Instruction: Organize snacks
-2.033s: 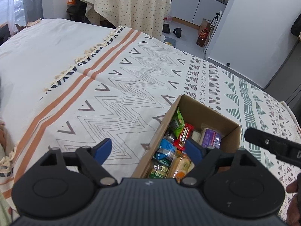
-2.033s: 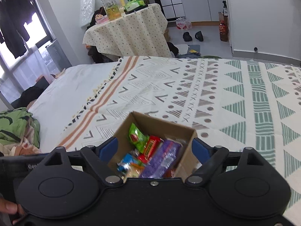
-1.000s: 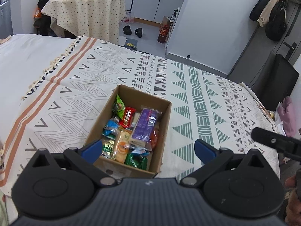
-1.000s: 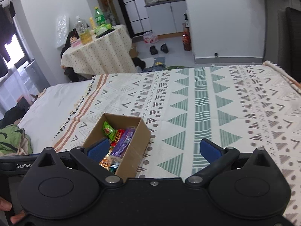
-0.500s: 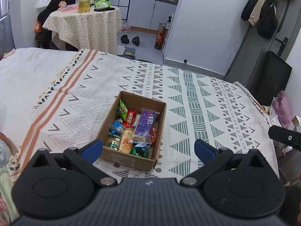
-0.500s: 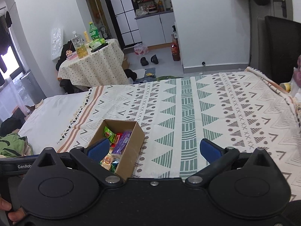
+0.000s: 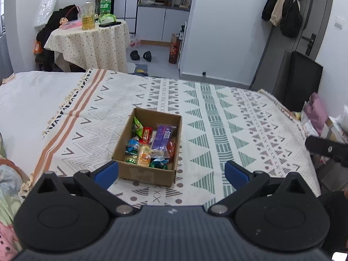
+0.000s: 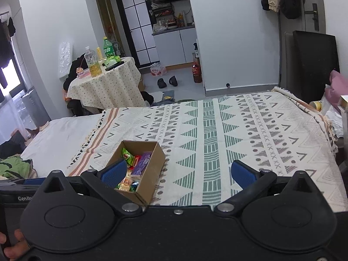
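Cardboard, plain brown and open-topped, makes up the box [image 7: 150, 152] that sits on the patterned bedspread [image 7: 217, 117], a cream cloth with green triangles, grey zigzags and orange stripes. Inside the box lie the snacks [image 7: 150, 145], packed close together: a green packet [image 7: 137, 127] stands against the far left corner, a red packet [image 7: 147, 133] lies just beside it, a long purple packet [image 7: 162, 136] runs along the right side, and a blue wrapper [image 7: 132, 146] and an orange-and-yellow packet [image 7: 144, 156] fill the near half.

From the left wrist view the left gripper [image 7: 171, 174] hangs above the near edge of the bed with its blue-padded fingers spread wide, nothing between them; the box lies ahead, closer to the left finger. From the right wrist view the right gripper [image 8: 177, 171] is likewise spread wide and empty, and the box [image 8: 150, 167] appears behind its left finger, with the bare bedspread [image 8: 239, 130] ahead.

A hand [image 8: 13, 245] shows at the lower left corner of the right wrist view, by the gripper body. Beyond the bed stands a round table [image 7: 91, 41] under a dotted cloth, carrying bottles [image 7: 96, 10], and a pair of dark slippers [image 7: 141, 54] rests on the floor near a white wall
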